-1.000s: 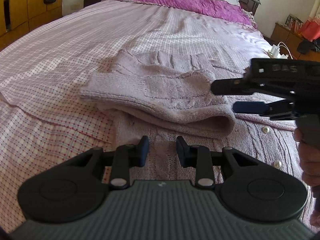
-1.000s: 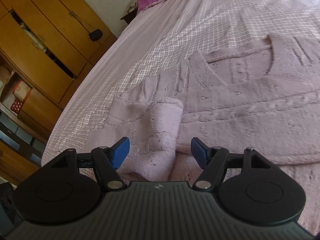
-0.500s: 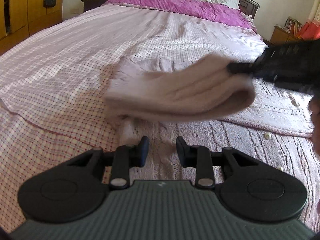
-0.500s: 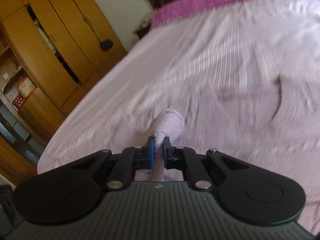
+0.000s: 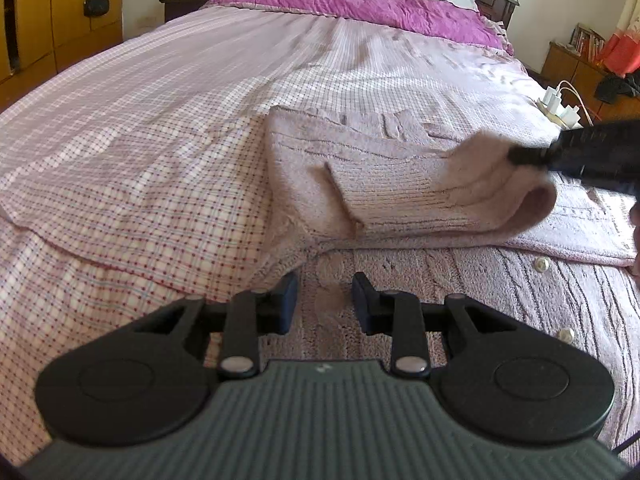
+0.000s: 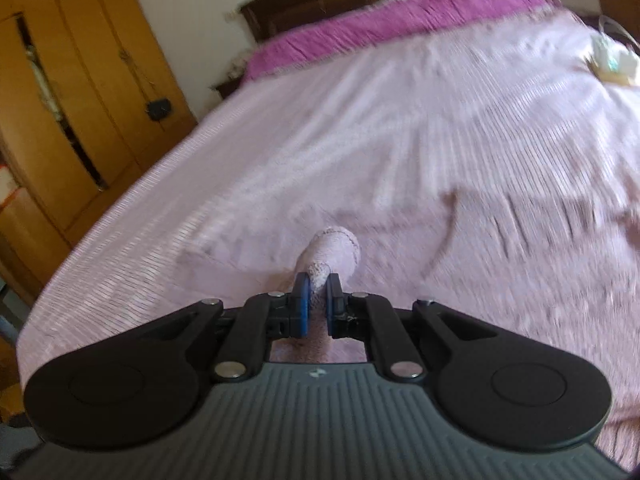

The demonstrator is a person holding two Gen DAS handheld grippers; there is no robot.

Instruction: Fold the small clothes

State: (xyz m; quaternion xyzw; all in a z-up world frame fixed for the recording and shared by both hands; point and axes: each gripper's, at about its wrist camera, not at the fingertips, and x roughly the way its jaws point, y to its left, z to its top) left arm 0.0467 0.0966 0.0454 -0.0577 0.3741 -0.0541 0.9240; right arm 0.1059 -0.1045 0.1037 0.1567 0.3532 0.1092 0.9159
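Checked bedding covers the bed (image 5: 160,128) on which we work, and a pale pink knit cardigan (image 5: 460,304) lies spread across its near right part. Our left gripper (image 5: 325,300) hangs low at the bottom centre of the left view, jaws partly apart with nothing between them, just above the knit. Our right gripper (image 6: 316,304) is clamped on the sleeve (image 6: 334,254); in its own view the cuff pokes out past the blue pads (image 6: 301,308). From the left view we see that gripper as a dark blurred shape at the right edge, pinching the sleeve (image 5: 432,188), which arches over the cardigan's body. Pearl buttons (image 5: 543,265) sit on the knit at lower right. Open bedding runs wide to the left and toward the purple cover (image 5: 360,4) at the top of the frame. A charger with cable (image 5: 558,106) lies at the bed's upper right edge, near the right gripper. Only the right view shows the wardrobe (image 6: 80,112) along the left side, though that picture is smeared; only the left view shows the cabinet (image 5: 576,64) at upper right.
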